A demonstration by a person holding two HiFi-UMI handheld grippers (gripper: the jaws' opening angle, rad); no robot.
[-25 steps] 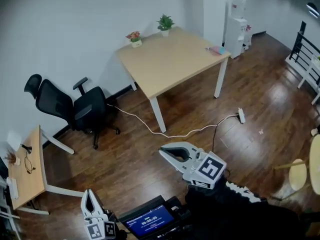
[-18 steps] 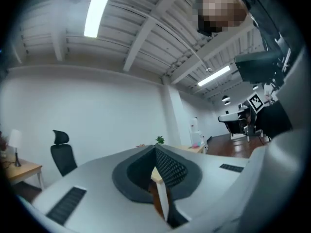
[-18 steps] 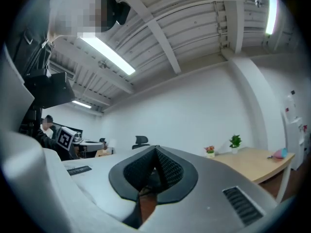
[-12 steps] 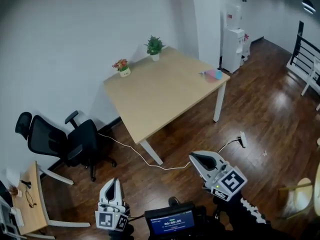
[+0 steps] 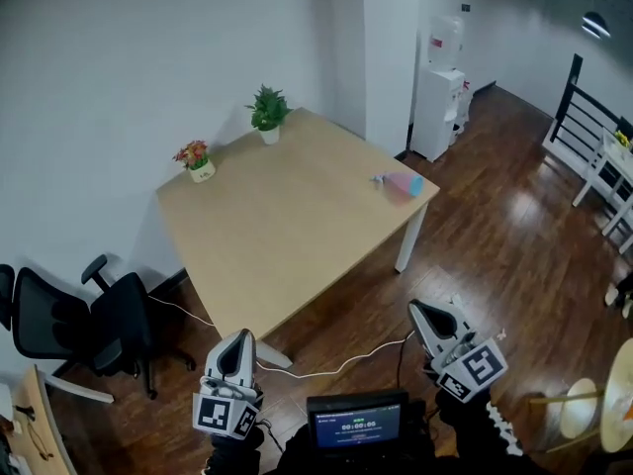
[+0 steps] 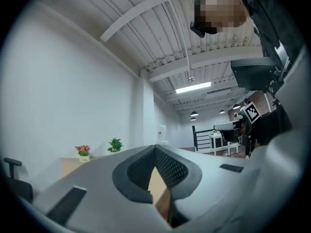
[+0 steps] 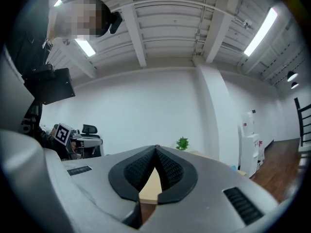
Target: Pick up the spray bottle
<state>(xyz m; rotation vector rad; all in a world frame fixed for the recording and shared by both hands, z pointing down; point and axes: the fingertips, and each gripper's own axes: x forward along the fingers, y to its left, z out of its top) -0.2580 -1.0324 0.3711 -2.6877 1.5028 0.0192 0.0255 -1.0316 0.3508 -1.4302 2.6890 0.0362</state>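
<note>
A small spray bottle [image 5: 398, 183] with a pink and blue body lies on its side near the right edge of the light wooden table [image 5: 277, 236]. Both grippers hover over the dark wood floor, short of the table's near edge. My left gripper [image 5: 236, 341] is at the lower left, its jaws shut with nothing between them; its tips meet [image 6: 155, 147] in the left gripper view. My right gripper [image 5: 419, 312] is at the lower right, also shut and empty, tips touching [image 7: 156, 148] in its own view. The bottle is far ahead of both.
Two potted plants [image 5: 266, 113] [image 5: 195, 159] stand at the table's far edge by the white wall. A black office chair [image 5: 84, 327] is at the left, a water dispenser [image 5: 440, 83] at the back right. A white cable [image 5: 346, 361] runs across the floor under the table's near corner.
The whole view has swung and advanced toward the table, which now fills the middle. Both grippers have travelled with it and stayed shut; the chair has slid to the left edge.
</note>
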